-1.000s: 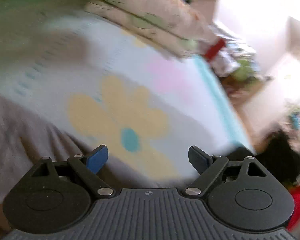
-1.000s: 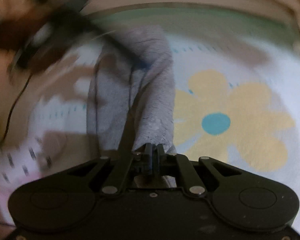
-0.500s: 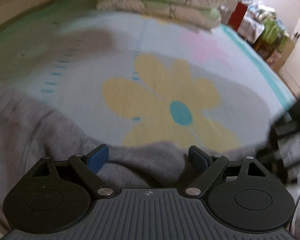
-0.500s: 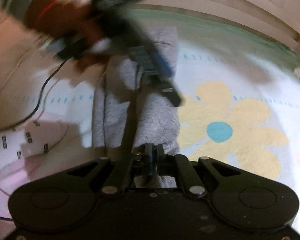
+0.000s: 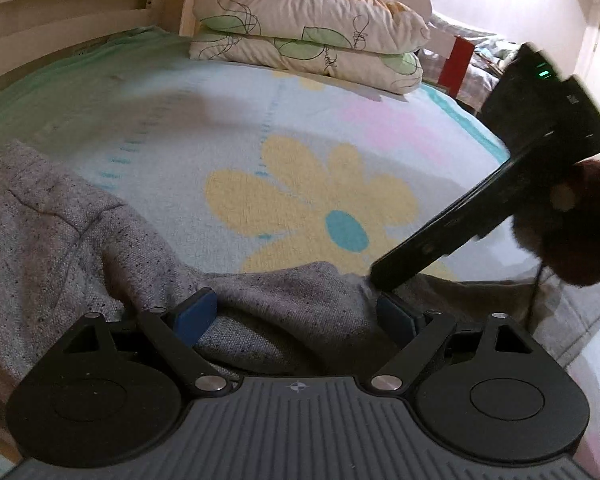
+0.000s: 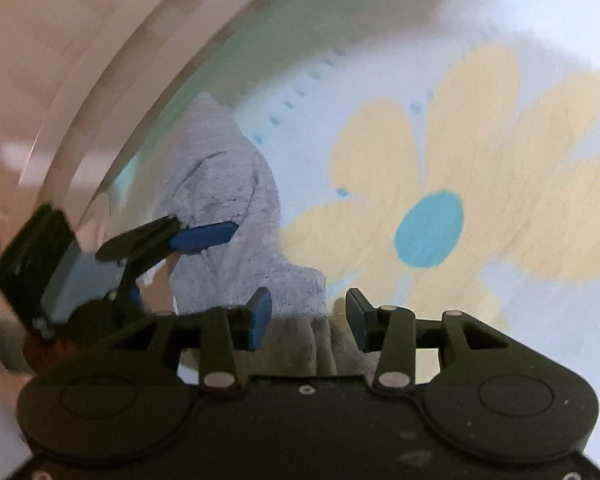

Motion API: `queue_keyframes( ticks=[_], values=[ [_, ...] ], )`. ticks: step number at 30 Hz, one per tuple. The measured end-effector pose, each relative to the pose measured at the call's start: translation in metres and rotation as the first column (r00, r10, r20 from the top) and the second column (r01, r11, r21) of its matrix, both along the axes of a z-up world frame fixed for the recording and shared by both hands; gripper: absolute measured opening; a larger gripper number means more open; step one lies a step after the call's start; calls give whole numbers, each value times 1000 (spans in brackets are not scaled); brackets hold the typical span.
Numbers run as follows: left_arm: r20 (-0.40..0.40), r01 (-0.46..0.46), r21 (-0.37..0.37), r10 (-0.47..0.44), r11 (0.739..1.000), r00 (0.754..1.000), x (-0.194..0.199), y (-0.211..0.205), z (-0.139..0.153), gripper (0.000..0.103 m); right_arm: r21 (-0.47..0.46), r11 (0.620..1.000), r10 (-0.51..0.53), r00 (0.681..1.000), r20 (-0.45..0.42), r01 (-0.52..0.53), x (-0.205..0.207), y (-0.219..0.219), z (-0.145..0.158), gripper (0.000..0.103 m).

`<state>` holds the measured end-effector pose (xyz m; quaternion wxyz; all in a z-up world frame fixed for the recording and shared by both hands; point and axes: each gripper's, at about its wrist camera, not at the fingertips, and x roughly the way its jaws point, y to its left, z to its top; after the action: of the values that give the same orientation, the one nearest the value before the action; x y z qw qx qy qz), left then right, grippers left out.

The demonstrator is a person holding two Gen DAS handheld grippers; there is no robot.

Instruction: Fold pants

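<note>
**Grey pants bunched on the flowered bedspread, both grippers spread**

On the bedspread [image 5: 228,128], pale with a big yellow flower [image 5: 312,200] and a teal centre, lie the grey pants [image 5: 60,232]. From the left wrist they fill the frame from 9 o'clock round to 6 o'clock, rumpled, with a fold rising between the two fingers. The left gripper [image 5: 296,314] has its fingers wide apart, with cloth lying between them; whether the pads touch it cannot be told. At 3 o'clock the right gripper [image 5: 440,240] slants down, its tip meeting the pants just above the left gripper's right finger. The person's hand [image 5: 572,236] holding it shows dark and blurred at the frame's edge.

At 12 o'clock two pillows [image 5: 308,32], cream with green leaf prints, are stacked against a wooden bed frame [image 5: 60,4].

From the right wrist, which is blurred, the right gripper [image 6: 308,316] has its fingers apart, a pleated grey edge of the pants [image 6: 224,200] sitting low between them. The rest of the pants runs up toward 11 o'clock along the bedspread [image 6: 420,40]. The left gripper [image 6: 188,240] shows at 9 o'clock, a blue pad [image 6: 204,236] over the grey cloth. The flower [image 6: 460,200] spreads from 1 to 4 o'clock.
</note>
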<state>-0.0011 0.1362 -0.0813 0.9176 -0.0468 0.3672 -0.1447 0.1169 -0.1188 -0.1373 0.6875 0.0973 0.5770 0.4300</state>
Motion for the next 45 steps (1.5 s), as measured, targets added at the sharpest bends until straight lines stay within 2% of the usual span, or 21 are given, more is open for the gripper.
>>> queue_keyframes(
  ticks=[3,5,6,7,8,10,12,13,14,16,18,19,23,26,28,36,37,39,41,45],
  values=[
    [7,5,-2,-5,1000,1000,-4,0,-2,87,0,1000,23,994,-104,-23,8,7,-22,45],
    [14,12,-1,-12,1000,1000,-5,0,-3,87,27,1000,-11,986,-165,15,13,2,-28,45],
    [17,13,-7,-13,1000,1000,-6,1,-4,87,49,998,-29,979,-202,40,15,0,-33,42],
    [18,14,-11,-14,1000,1000,-7,1,-5,87,68,996,-48,969,-242,66,18,-3,-37,33],
    [20,15,-15,-15,1000,1000,-6,1,-6,87,82,993,-58,965,-257,81,19,-8,-38,12],
    [24,10,-43,-9,999,1000,-5,3,-3,87,114,989,-61,966,-251,92,19,-8,-34,9],
    [32,-4,-69,6,998,999,-3,6,3,87,108,993,-32,989,-143,47,16,-3,-18,5],
    [40,-9,-78,12,997,999,-3,7,7,87,71,997,-11,1000,-4,12,14,-3,1,5],
    [40,-11,-81,14,997,999,-2,7,9,87,34,999,5,993,114,-9,13,-3,17,5],
    [-7,-16,-77,15,997,1000,3,7,5,87,-49,998,43,938,344,-27,17,0,43,5],
    [-103,-46,-98,36,994,994,8,9,-7,87,-104,994,57,894,445,-12,29,4,50,5],
    [-151,-59,-101,43,993,988,10,10,-14,86,-135,991,69,880,469,-5,38,7,48,5],
    [-135,-23,-47,17,999,991,4,1,-14,87,-248,969,138,841,523,-5,47,27,22,4],
    [-154,-41,-89,27,995,988,0,3,-14,87,-328,945,202,812,547,-15,45,42,1,3],
    [-161,-37,-92,22,995,987,-4,3,-13,87,-341,940,223,794,565,-21,45,47,-5,3],
    [-180,-66,-127,43,990,983,-25,0,-9,87,-356,934,209,807,552,2,48,67,-14,4],
    [-180,-73,-133,48,989,982,-24,-1,-6,87,-366,931,208,806,554,11,49,68,-12,4],
    [-183,-110,-153,82,982,980,-21,4,-1,87,-372,927,196,785,588,47,45,71,-2,22],
    [-183,-169,-159,139,973,973,-21,12,4,87,-344,937,182,749,637,65,34,67,15,23],
    [-191,-322,-190,287,927,939,-24,40,19,87,-283,959,187,729,658,10,-9,57,46,28]
  ],
)
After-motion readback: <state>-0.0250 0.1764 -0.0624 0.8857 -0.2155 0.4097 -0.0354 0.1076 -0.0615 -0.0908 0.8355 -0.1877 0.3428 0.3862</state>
